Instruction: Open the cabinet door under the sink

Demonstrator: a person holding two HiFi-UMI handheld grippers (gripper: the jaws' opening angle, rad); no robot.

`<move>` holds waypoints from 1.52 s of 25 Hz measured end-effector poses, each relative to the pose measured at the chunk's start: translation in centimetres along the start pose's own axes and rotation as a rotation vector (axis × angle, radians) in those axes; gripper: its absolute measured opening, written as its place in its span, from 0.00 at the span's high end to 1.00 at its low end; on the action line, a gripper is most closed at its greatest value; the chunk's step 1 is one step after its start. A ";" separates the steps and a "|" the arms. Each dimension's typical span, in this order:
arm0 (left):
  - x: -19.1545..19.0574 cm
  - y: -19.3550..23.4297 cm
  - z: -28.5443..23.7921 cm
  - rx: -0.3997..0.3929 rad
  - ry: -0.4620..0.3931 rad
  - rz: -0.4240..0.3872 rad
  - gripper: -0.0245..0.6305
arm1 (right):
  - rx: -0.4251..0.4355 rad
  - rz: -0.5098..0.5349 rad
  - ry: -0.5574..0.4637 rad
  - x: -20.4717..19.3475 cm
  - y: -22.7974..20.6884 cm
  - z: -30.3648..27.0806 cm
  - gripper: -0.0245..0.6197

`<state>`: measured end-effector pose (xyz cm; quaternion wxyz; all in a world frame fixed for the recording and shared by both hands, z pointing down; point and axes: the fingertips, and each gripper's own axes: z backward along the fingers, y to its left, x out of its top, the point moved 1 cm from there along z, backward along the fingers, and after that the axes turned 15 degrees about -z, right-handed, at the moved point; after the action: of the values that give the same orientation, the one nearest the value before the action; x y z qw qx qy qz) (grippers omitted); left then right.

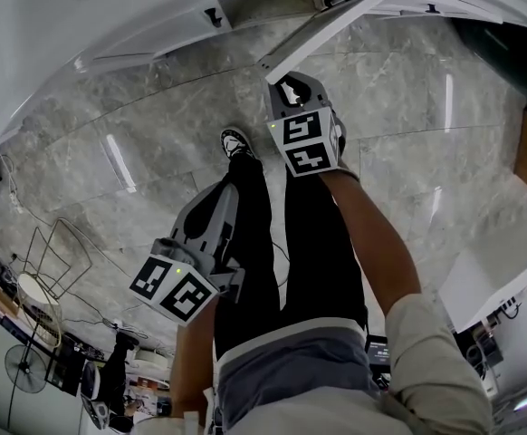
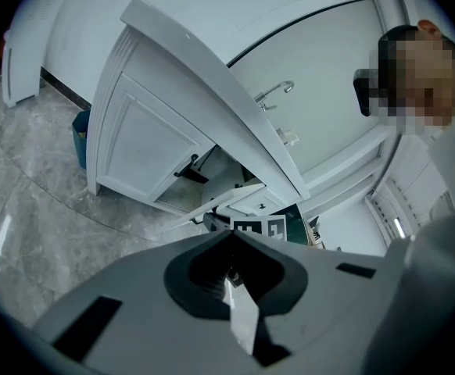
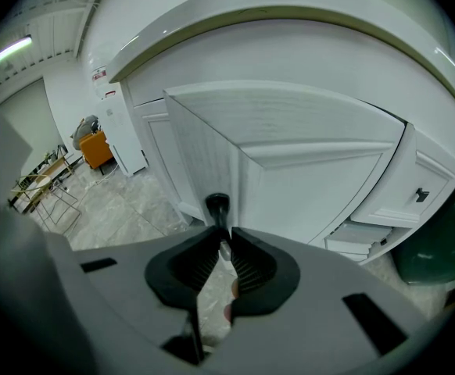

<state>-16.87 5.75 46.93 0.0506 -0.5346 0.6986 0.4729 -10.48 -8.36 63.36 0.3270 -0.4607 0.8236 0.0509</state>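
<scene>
Indoor fitted room, bathroom or kitchen type, with a showroom or test-space look. White panelled sink cabinet (image 2: 145,143) with a faucet (image 2: 275,91) stands on a grey marble-look tile floor (image 1: 155,125). A standing fan (image 1: 26,370) and a ceiling strip light (image 3: 10,49) are nearby.

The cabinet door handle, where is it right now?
In the right gripper view the black handle sits centre, on the edge of the open cabinet door, pinched by the right gripper.

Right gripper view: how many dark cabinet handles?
2. One handle in the right gripper, on the open door; second handle far right on a closed front. Others may be hidden.
</scene>
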 end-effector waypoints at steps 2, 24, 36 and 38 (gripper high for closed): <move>0.0 -0.1 -0.3 0.003 0.004 -0.007 0.96 | 0.002 0.005 0.002 -0.3 -0.2 0.2 0.87; -2.3 -3.8 -2.8 -0.030 0.108 -0.112 0.96 | 0.011 0.073 0.041 -4.5 -3.4 4.1 0.88; -2.5 -4.5 -4.0 -0.050 0.126 -0.123 0.96 | -0.021 0.050 0.071 -6.6 -6.2 6.0 0.88; -2.6 -4.6 -4.2 -0.053 0.128 -0.125 0.96 | -0.029 0.052 0.072 -6.9 -6.6 6.3 0.88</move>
<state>-10.29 4.60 47.93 0.0210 -0.6074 0.6529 0.4521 0.38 -4.69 63.93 0.2888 -0.4454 0.8457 0.0548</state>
